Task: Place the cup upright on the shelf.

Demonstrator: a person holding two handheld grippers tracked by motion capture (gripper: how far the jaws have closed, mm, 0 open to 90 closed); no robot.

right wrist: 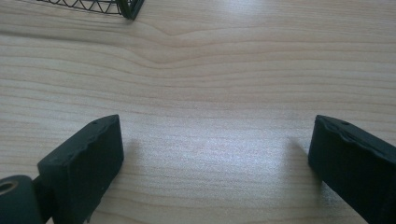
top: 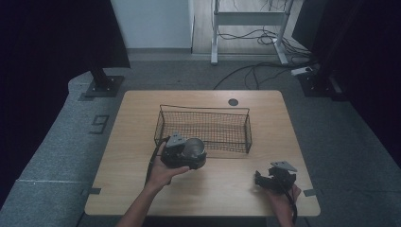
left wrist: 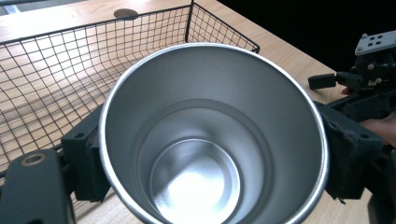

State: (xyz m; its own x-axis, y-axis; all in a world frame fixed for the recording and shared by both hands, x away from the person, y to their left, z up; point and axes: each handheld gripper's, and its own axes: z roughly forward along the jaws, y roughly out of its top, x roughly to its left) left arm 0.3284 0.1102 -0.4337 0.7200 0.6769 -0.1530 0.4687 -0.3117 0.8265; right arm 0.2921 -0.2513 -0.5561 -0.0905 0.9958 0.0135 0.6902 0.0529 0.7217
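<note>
- Counter (top: 222, 189): a rectangular top of light wood grain, seen from above, with rounded corners.
- Cable port (top: 233, 102): a dark round disc set into the counter near its far edge.
- Wire basket (top: 204, 138): a black mesh tray, placed directly on the counter at its middle, long side parallel to the far edge.
- Floor (top: 61, 142): grey carpet is seen around the counter.

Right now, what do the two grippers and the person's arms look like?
Both the left gripper and the right gripper are black, each with a grey three-cornered plate on top and two blocky black jaws. A dark cable trails from each. The forearms are bare, with no sleeves showing.
</note>
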